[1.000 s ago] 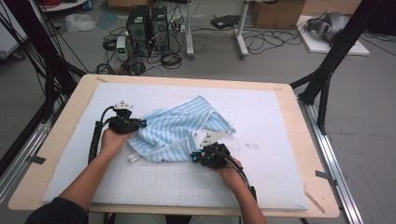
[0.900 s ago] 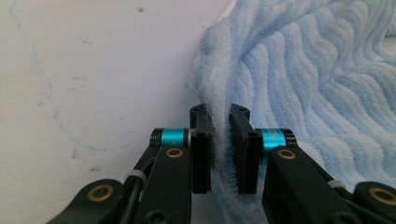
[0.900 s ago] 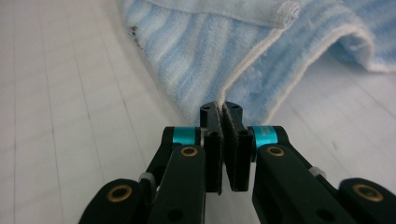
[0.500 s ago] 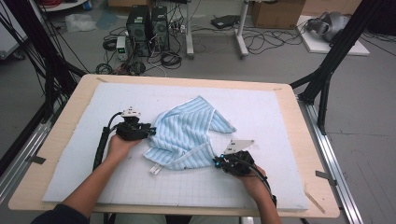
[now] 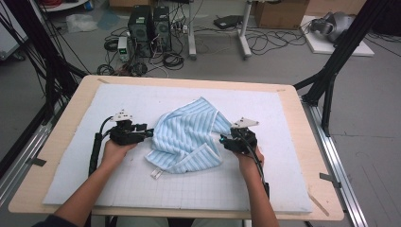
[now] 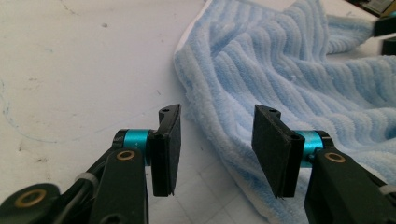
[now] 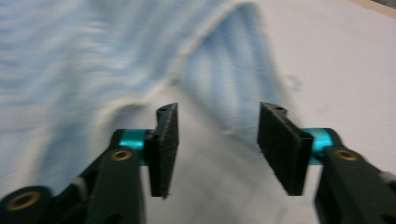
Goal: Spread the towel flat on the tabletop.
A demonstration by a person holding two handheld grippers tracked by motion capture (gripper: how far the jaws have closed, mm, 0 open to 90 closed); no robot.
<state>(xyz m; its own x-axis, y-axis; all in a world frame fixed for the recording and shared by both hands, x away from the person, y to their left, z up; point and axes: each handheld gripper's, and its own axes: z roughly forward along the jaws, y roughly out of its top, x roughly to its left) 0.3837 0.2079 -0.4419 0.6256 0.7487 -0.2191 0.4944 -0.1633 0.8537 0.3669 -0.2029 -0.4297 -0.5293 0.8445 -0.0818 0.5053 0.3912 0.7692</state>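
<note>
A light-blue striped towel (image 5: 189, 137) lies crumpled in the middle of the white mat (image 5: 283, 184), with a white tag (image 5: 155, 173) at its near corner. My left gripper (image 5: 150, 133) sits at the towel's left edge, its jaws just opened. In the left gripper view the gripper (image 6: 217, 116) stands open over the towel's (image 6: 289, 79) edge, pads clear of it. My right gripper (image 5: 221, 141) is at the towel's right side, its jaws also just opened. In the blurred right gripper view it (image 7: 217, 112) is open, with bare mat between the pads and a towel (image 7: 93, 56) fold just ahead.
The mat covers most of a wooden table (image 5: 314, 156). Black frame posts (image 5: 331, 80) stand at the table's left and right. On the floor beyond the far edge are computer cases (image 5: 149, 23), cables and boxes.
Both grippers have opened and let go of the towel. The right hand moved right, then away from the person; the towel shifted right with it. The left hand hardly moved.
</note>
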